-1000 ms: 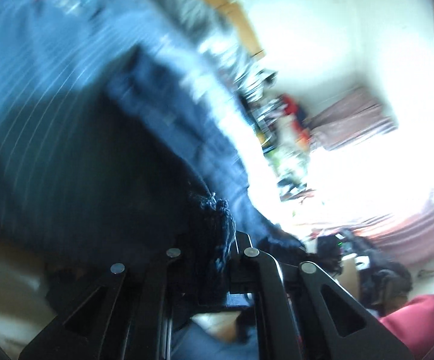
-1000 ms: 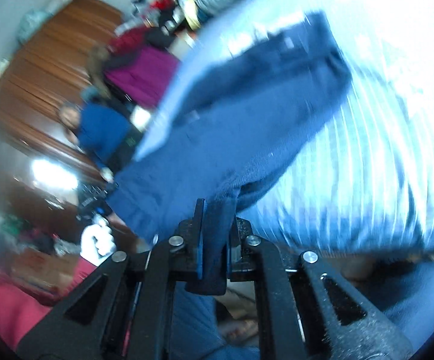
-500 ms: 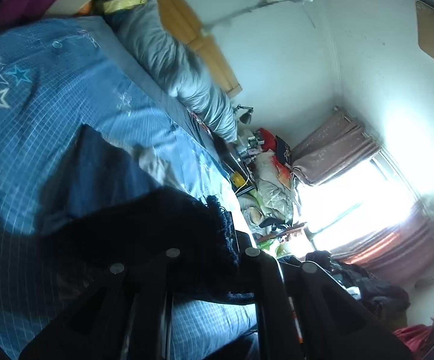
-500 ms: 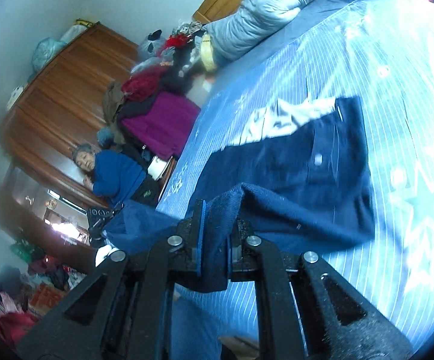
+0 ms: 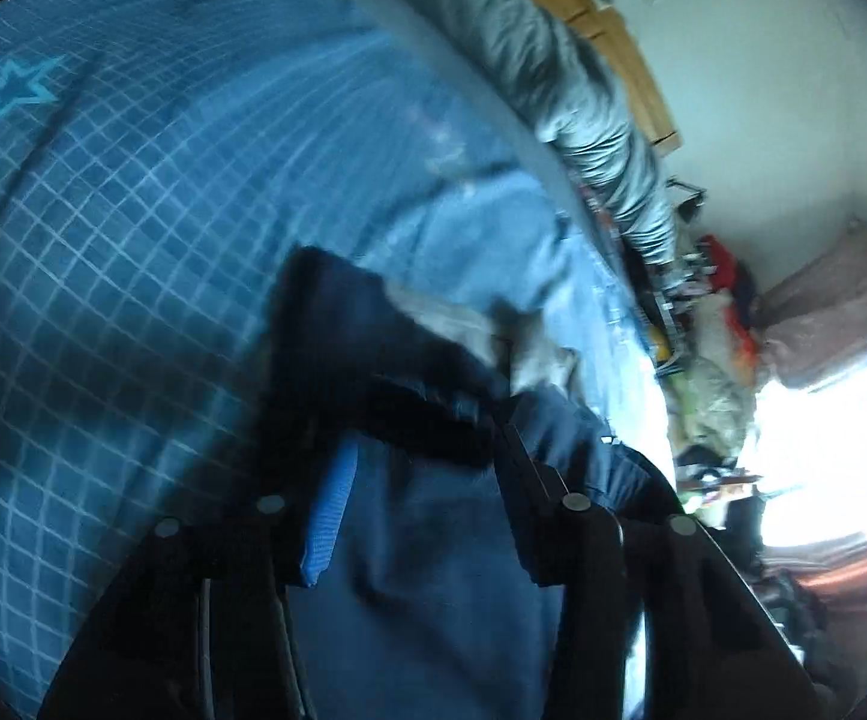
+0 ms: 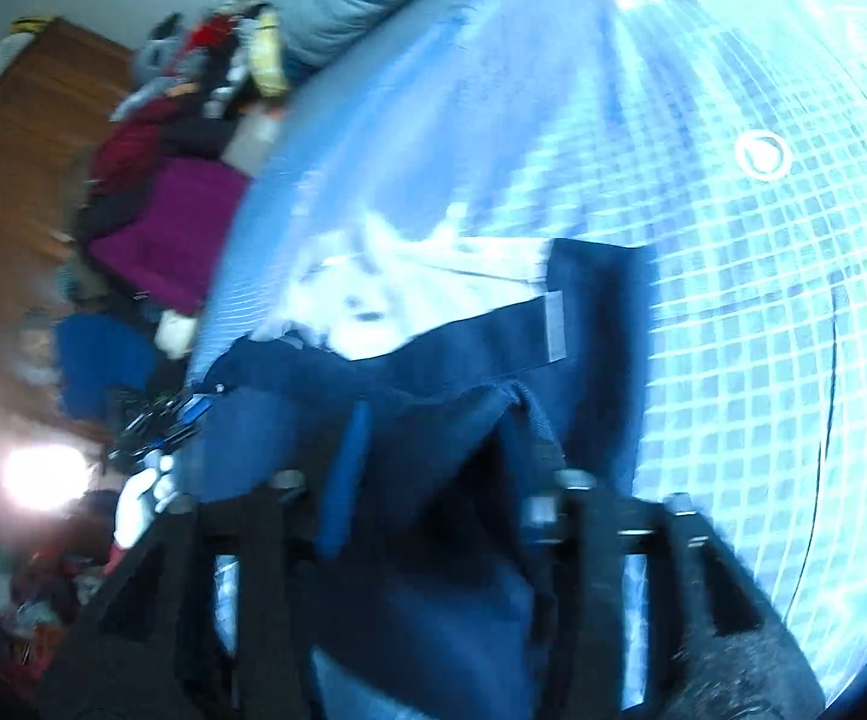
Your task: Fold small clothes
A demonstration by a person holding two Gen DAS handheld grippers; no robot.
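Looking along the left claw (image 5: 427,516), its two fingers stand wide apart with nothing pinched between them; the dark blue garment (image 5: 373,360) lies just ahead on the checked bedsheet (image 5: 103,210), with a pale cloth (image 5: 463,324) showing beyond its far edge. A grey quilt (image 5: 553,78) is bunched along the headboard side.

From the right wrist, the right claw (image 6: 433,480) is spread open too, hovering over the garment (image 6: 481,336), whose near edge is doubled back onto itself. One fold looks laid down; at least another fold and some smoothing seem left, though blur hides the finer creases.
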